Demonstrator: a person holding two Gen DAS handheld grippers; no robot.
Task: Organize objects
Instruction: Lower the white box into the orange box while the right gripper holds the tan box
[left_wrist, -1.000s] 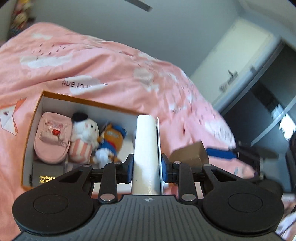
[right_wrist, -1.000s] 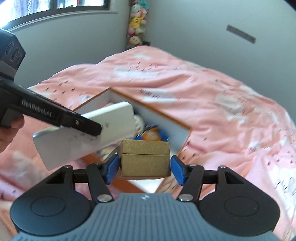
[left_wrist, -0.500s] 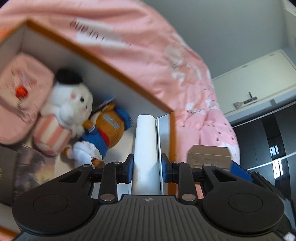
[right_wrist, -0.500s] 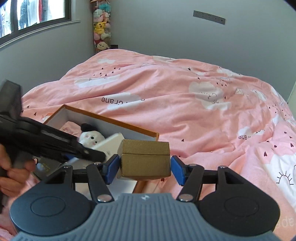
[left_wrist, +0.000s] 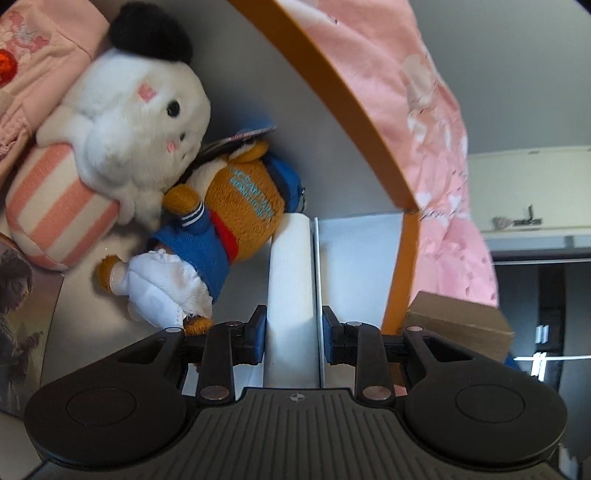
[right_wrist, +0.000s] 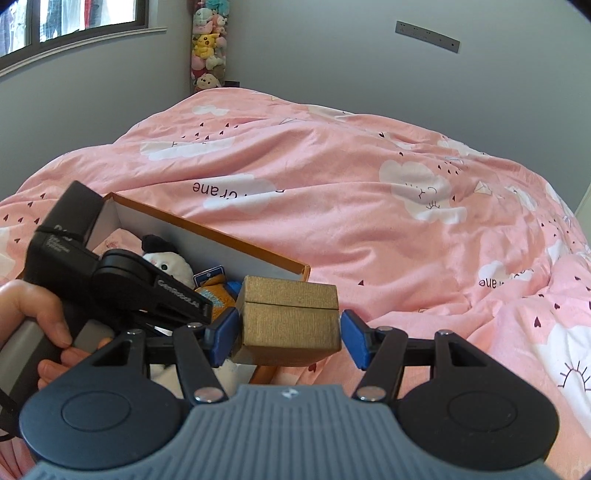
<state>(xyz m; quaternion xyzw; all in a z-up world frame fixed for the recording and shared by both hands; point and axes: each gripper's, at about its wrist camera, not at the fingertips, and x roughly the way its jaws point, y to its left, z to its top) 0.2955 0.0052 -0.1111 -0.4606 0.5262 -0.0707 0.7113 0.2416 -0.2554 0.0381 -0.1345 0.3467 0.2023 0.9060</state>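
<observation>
Gripping white box (left_wrist: 291, 280) w/ left tool (left_wrist: 291, 334); right tool (right_wrist: 288, 338) clamps gold box (right_wrist: 290, 319) (both tight).

A bed (right_wrist: 332, 177) fills the room's corner, covered by a pink duvet (right_wrist: 369, 229) printed with white clouds, small dark hearts and lettering. The duvet lies rumpled, with folds running toward the bed's right edge. Directly on it, near the bed's front left corner, rests an open cardboard box (right_wrist: 236, 242) with orange rims and white inner walls. The rest of the duvet's surface shows only its print.
</observation>
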